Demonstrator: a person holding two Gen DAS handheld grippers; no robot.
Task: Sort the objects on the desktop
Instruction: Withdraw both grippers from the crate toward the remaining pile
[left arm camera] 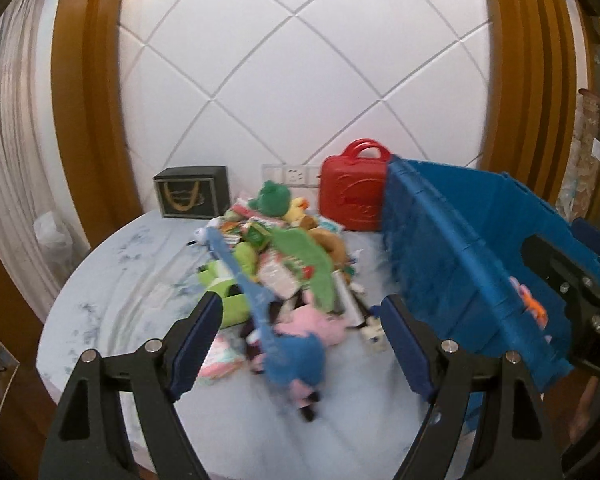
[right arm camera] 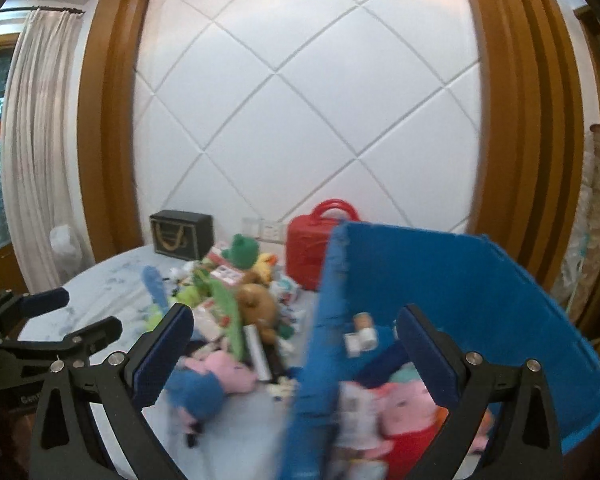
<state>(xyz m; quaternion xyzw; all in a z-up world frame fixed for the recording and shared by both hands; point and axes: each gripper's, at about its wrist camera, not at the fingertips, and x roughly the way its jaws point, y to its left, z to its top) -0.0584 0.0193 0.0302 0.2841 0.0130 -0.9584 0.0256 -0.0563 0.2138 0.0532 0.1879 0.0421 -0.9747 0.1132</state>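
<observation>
Table, round, pale marbled cloth; carries every item below.

1. Black gift box, at 11 o'clock of the table, upright against the wall, well apart from the heap; apparently not part of the sorting.
2. Left gripper, low at 6 o'clock in its own view. Jaws wide apart, nothing between the pads; it points over the near end of the heap, likely placed for a pick.
3. Toy heap, table centre. Contents: blue toy guitar lying across the pile from 11 to 5 o'clock; green plush on the far crest; pink-and-blue plush at the near edge, nearest the left gripper. Loose and overlapping, awaiting sorting.
4. Red toy case, at 1 o'clock, upright by the wall, just beside the bin's far corner.
5. Blue bin, at 3 o'clock of the heap, tilted in the frames. Already holds a pink plush and small packets, so it appears to be the receiving container.
6. Right gripper, straddling the bin's near wall. Jaws apart, clamped on nothing; blur hides whether the pads graze the wall.
</observation>
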